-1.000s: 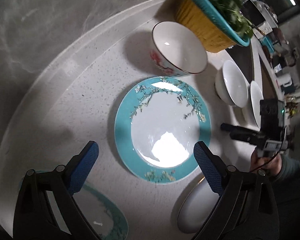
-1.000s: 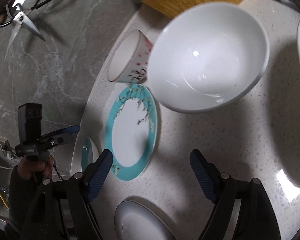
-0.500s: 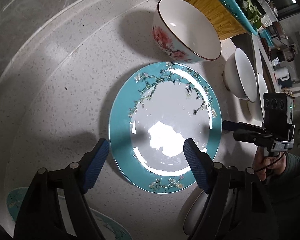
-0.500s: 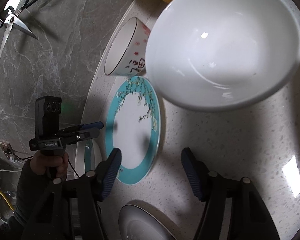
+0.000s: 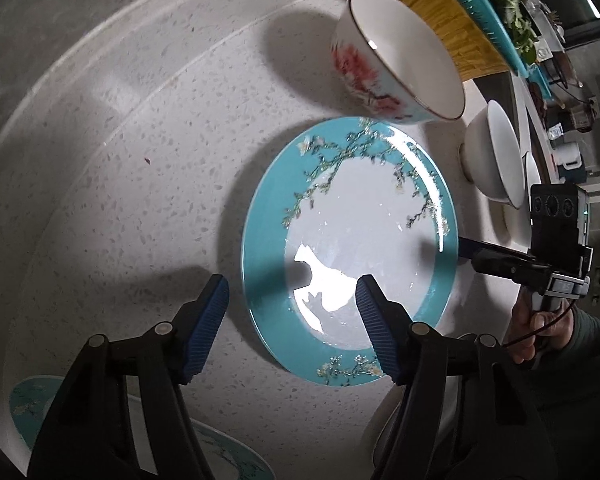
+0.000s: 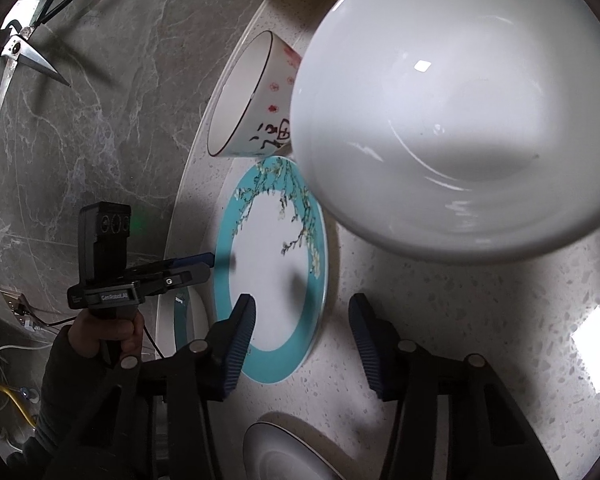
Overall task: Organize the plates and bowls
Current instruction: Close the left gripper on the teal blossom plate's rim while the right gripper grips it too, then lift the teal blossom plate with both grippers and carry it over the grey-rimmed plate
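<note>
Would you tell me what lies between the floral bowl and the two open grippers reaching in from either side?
The teal-rimmed plate lies there, flat on the speckled counter, below the floral bowl. The left wrist view shows it best, ahead of the left gripper.

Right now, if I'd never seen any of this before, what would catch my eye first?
Probably the turquoise plate with blossom branches, lying flat on the speckled counter with both open grippers, the left gripper and the right gripper, closing in from opposite sides. Next, the big plain white bowl that fills the right wrist view, and behind the plate a bowl with pink flowers beside a yellow and teal basket of greens.
</note>
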`<action>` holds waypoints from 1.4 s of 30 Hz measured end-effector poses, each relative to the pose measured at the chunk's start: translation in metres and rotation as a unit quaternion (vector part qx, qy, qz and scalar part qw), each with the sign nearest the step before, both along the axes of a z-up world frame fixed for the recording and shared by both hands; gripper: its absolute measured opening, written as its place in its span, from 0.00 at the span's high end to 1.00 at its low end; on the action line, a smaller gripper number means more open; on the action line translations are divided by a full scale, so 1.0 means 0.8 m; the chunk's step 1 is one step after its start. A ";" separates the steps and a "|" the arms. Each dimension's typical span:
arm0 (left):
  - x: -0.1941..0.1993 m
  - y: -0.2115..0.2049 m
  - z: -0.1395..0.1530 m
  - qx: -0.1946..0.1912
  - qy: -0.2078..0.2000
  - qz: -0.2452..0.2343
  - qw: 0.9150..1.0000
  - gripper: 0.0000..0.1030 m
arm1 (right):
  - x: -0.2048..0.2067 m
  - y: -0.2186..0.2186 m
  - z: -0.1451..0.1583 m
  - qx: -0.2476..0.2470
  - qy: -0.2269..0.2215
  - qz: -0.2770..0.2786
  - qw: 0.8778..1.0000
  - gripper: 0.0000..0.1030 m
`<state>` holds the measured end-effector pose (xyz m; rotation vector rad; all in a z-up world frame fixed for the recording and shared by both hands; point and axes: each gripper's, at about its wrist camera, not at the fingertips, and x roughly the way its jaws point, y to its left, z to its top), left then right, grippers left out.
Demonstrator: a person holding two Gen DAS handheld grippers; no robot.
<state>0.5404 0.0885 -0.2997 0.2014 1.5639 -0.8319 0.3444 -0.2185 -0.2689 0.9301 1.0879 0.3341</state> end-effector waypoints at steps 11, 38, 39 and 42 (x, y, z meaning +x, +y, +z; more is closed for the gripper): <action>0.009 -0.002 -0.005 -0.012 0.013 -0.009 1.000 0.48 | 0.004 0.005 -0.004 0.006 0.002 0.005 1.000 0.57; -0.007 -0.010 0.003 0.052 -0.054 0.005 0.997 0.83 | 0.013 -0.003 -0.013 -0.040 0.023 -0.006 0.999 0.91; -0.010 -0.012 0.004 0.054 -0.056 0.001 0.997 0.83 | 0.014 -0.003 -0.013 -0.041 0.023 -0.007 0.999 0.91; -0.024 -0.020 0.005 0.051 -0.055 0.002 0.997 0.84 | 0.013 -0.004 -0.012 -0.044 0.023 -0.010 0.999 0.90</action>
